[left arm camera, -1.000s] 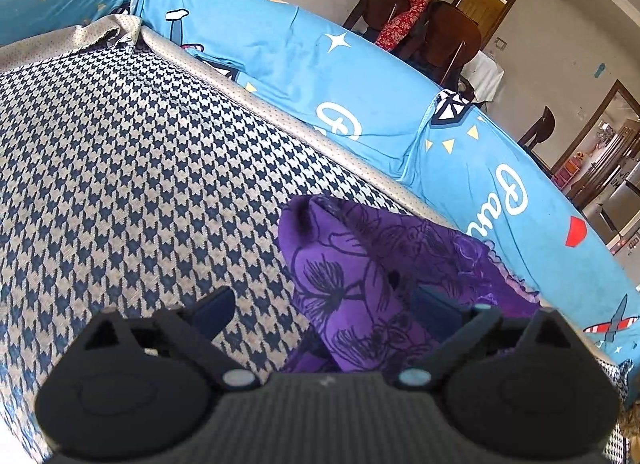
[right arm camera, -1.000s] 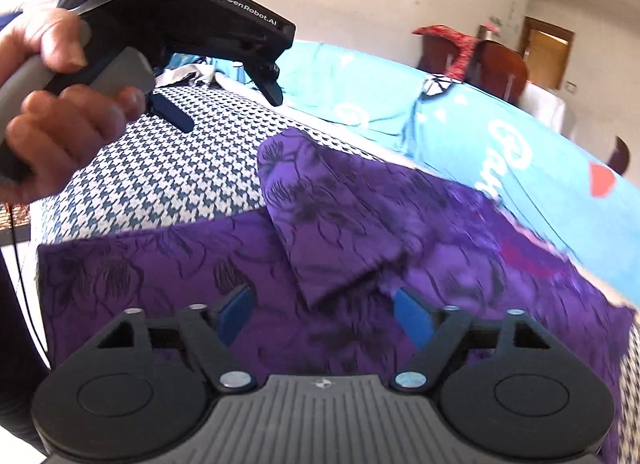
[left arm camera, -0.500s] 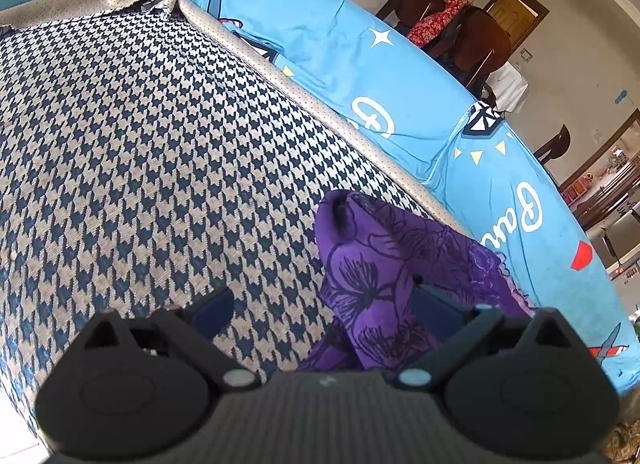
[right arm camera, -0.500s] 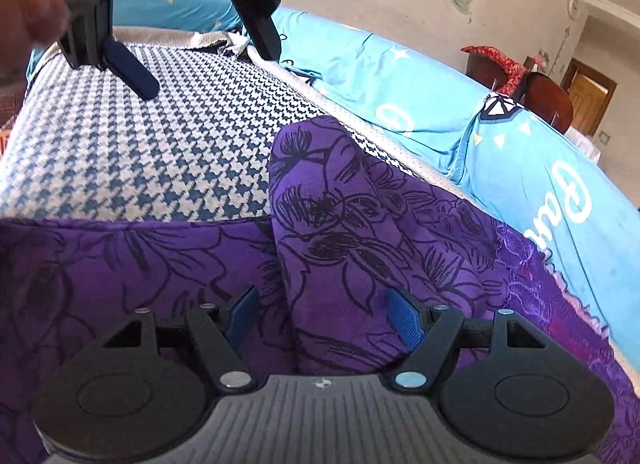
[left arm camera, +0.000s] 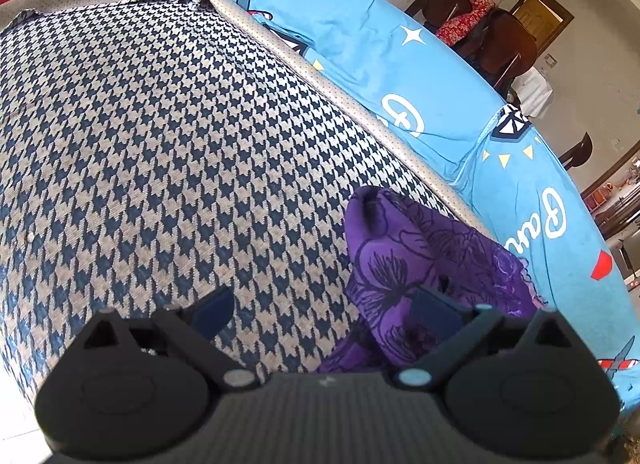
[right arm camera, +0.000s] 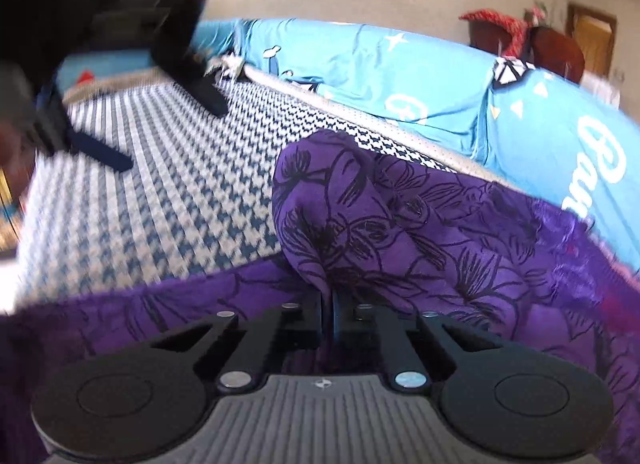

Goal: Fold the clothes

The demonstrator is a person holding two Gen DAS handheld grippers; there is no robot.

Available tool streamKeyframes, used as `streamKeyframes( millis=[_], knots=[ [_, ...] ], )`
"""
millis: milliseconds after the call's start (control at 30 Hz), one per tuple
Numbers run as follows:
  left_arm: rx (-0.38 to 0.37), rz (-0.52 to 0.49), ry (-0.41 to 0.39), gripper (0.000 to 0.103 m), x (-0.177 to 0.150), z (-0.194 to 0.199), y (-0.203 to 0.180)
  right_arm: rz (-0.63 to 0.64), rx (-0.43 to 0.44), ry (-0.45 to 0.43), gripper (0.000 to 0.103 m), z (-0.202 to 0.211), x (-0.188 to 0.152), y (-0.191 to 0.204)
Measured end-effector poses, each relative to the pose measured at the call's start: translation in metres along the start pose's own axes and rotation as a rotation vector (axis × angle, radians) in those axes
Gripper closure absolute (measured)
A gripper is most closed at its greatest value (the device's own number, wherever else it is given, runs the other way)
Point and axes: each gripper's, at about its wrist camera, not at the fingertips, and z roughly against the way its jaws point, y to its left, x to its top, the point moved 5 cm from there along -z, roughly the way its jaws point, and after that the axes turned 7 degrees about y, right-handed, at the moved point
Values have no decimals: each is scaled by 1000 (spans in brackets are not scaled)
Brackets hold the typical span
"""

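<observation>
Right gripper clamped on purple floral garment, left gripper spread wide above houndstooth cover

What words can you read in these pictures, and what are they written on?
"Pau": white curly letters on the blue sheet, cut off at the purple floral garment; the rest is hidden.
A round white curly letter, further left on the same sheet: cannot tell which.
Left gripper and right gripper: nothing readable.

A purple garment printed with black flower outlines is seen ahead of the black gripper. Beyond it, navy-and-cream houndstooth covering is shown, bordered by bright blue fabric with white motifs.
</observation>
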Motion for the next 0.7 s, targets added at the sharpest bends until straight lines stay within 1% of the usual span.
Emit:
streamKeyframes(
  millis=[133,267,367,433,500,600,700],
  knots=[
    [19,21,4,3,0,-2,6,-172,92,-63,96,19,15,-19],
    [30,22,3,3,-1,-3,6,-356,204,-163,96,45,32,-46],
    [31,13,9,3,-3,-7,2,-482,252,-236,96,64,40,-71],
    [31,5,15,3,-6,-9,-1,-584,266,-284,96,76,42,-92],
    [29,-6,21,3,-9,-12,-5,-669,249,-329,96,91,39,-115],
    [25,-20,33,3,-14,-17,-13,-759,170,-376,96,107,31,-147],
    [21,-33,42,3,-19,-21,-20,-896,93,-394,96,122,13,-182]
  ],
)
